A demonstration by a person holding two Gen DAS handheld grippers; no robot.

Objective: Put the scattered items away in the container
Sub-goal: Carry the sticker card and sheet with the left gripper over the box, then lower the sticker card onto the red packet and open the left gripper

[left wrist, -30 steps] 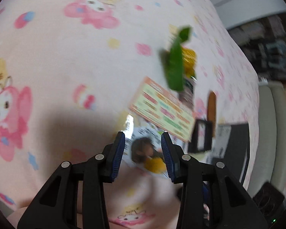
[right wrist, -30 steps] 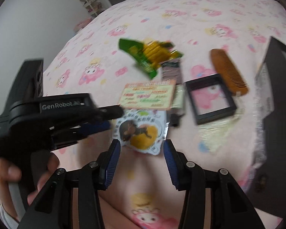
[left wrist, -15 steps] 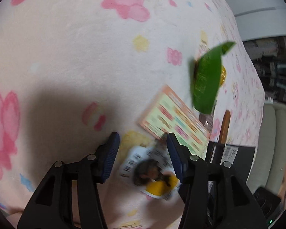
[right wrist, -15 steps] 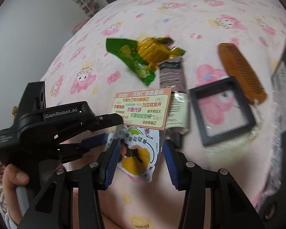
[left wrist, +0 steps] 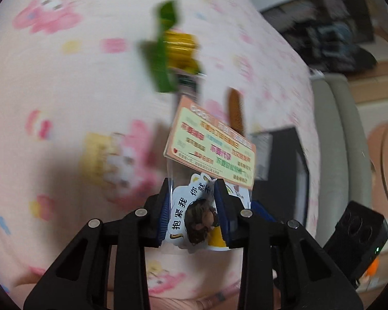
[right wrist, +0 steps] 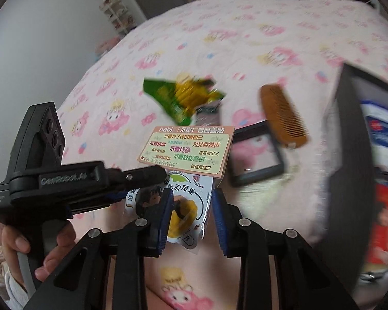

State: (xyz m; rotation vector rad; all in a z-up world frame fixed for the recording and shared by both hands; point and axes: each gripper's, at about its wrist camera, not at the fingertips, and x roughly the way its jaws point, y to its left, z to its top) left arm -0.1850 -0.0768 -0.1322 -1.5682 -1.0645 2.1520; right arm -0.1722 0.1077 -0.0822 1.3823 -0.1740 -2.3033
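Note:
A clear sticker packet (left wrist: 194, 217) with an orange header card (left wrist: 214, 149) sits between the fingers of my left gripper (left wrist: 191, 206), which is shut on it and holds it off the pink bedsheet. The packet also shows in the right wrist view (right wrist: 186, 180). My right gripper (right wrist: 191, 217) is open, its fingers on either side of the packet's lower end. My left gripper (right wrist: 147, 178) comes in from the left there. The black container (right wrist: 349, 139) stands at the right with packets inside.
On the sheet lie a green and yellow snack bag (right wrist: 183, 95), a dark sachet (right wrist: 207, 113), a wooden comb (right wrist: 284, 116) and a black square frame (right wrist: 256, 155). A hand (right wrist: 38, 245) holds the left gripper's handle. A grey chair (left wrist: 333, 134) stands past the bed's edge.
My left gripper has closed on the sticker packet and raised it from the sheet. My right gripper has moved up around the packet's lower end.

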